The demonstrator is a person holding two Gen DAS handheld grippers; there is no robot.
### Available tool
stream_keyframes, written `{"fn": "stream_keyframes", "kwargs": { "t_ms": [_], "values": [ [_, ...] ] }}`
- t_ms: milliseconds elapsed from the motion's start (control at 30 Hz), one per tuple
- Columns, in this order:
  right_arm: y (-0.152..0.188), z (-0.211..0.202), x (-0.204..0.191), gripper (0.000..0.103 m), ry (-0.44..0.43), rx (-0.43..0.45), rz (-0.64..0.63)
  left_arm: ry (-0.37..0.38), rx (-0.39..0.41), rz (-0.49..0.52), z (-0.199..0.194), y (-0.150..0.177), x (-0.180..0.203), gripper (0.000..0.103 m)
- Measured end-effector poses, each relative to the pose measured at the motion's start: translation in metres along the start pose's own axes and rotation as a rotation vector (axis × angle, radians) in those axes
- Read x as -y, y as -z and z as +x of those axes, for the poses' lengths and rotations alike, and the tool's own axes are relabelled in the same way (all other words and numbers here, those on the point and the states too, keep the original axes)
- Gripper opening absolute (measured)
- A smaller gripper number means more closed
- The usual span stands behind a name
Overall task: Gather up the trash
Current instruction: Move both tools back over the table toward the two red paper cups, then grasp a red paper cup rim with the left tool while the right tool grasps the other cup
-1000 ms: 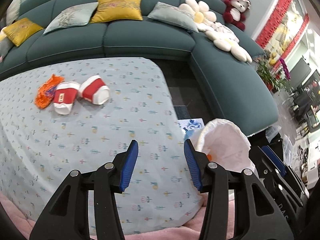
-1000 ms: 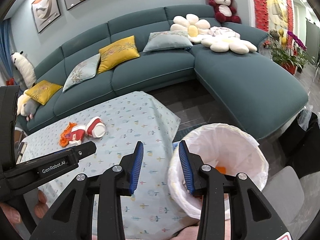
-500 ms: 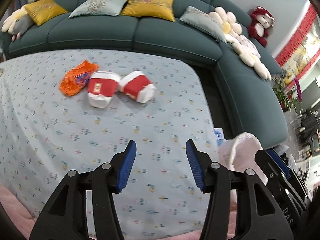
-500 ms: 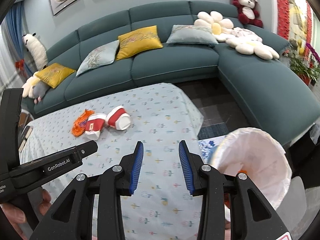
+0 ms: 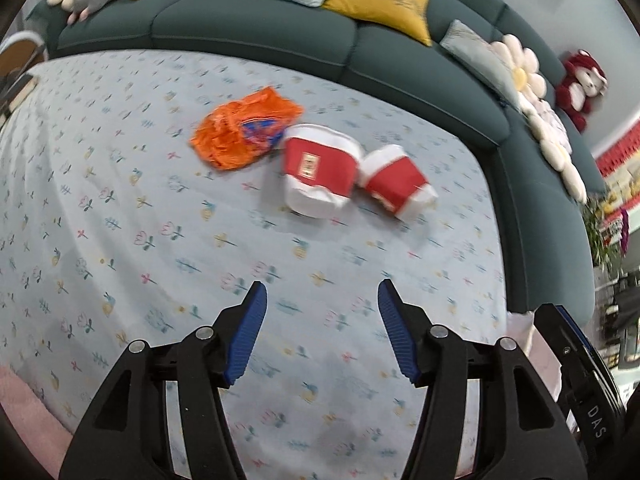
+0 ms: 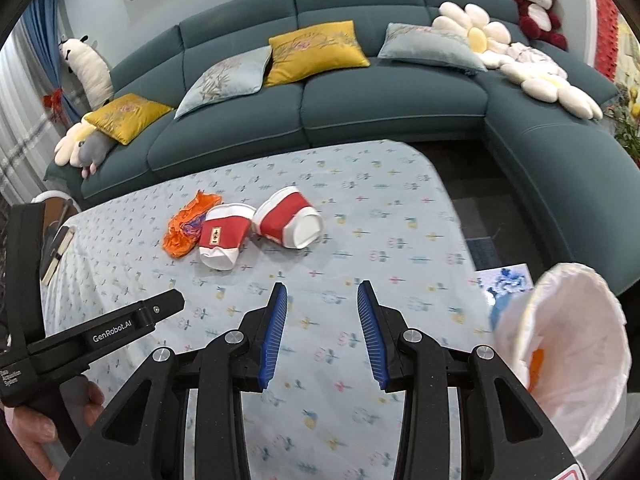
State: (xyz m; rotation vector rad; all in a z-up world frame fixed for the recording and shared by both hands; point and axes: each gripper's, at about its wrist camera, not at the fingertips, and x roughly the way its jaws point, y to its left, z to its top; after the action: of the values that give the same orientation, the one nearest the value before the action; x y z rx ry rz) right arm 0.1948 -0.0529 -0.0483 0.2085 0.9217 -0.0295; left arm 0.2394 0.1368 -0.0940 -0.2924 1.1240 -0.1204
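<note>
Two tools are seen, both over the near part of the bench (image 6: 400,200), which is covered by a pale blue floral cloth. The left tool (image 5: 320,320) is spread wide, nothing held between its blue pads. The right tool (image 6: 322,322) is also spread, somewhat narrower, nothing held. In the right wrist view the left tool's black body is seen at lower left, gripped by a hand (image 6: 48,420).

Trash on the bench, counted: three items, grouped together toward the far left part.
- One crumpled orange wrapper (image 5: 244,132), leftmost, with blue print on it.
- Two red-and-white paper cups, both lying on their sides. The left cup (image 5: 320,168) is touching or just beside the wrapper. The right cup (image 5: 396,182) is just beside the first; contact between them cannot be told. In the right wrist view the right cup's (image 6: 290,222) open mouth is turned toward the near right.

All three items are well apart from both tools.

One trash bin lined with a white bag (image 6: 560,352) is seen at the right edge of the bench, near the right tool. One orange piece (image 6: 536,364) is visible inside it.

Behind the bench: one teal corner sofa (image 6: 380,104). On it are counted four cushions in the right wrist view, two yellow and two pale blue-grey, plus flower-shaped pillows and one red plush bear (image 6: 536,4).
</note>
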Motion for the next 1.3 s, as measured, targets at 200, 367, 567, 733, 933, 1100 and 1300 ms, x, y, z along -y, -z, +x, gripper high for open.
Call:
{"fn": "stream_keyframes", "kwargs": {
  "t_ms": [200,367,567,733,933,1100,1300],
  "values": [
    [-0.02,0.043,-0.013,0.036,-0.017,-0.028,0.021,0.003,-0.025,-0.058,0.028,-0.028,-0.024,0.055],
    [-0.039,0.082,-0.015,0.036,-0.035,-0.054,0.07,0.016,-0.038,-0.08,0.053,-0.057,-0.029,0.056],
    [-0.052,0.125,-0.013,0.036,-0.043,-0.092,0.125,0.013,-0.066,-0.078,0.088,-0.083,-0.027,0.056],
    [-0.053,0.15,-0.007,0.036,-0.058,-0.124,0.179,0.024,-0.093,-0.089,0.11,-0.091,-0.027,0.055],
    [-0.054,0.165,-0.009,0.035,-0.088,-0.142,0.193,0.082,-0.126,-0.098,0.121,-0.088,-0.023,0.038],
    [-0.051,0.167,-0.01,0.006,-0.108,-0.157,0.193,0.121,-0.132,-0.085,0.116,-0.08,-0.017,0.024],
    [-0.043,0.147,-0.01,0.004,-0.091,-0.132,0.159,0.127,-0.129,-0.058,0.097,-0.063,-0.012,0.023]
  ]
}}
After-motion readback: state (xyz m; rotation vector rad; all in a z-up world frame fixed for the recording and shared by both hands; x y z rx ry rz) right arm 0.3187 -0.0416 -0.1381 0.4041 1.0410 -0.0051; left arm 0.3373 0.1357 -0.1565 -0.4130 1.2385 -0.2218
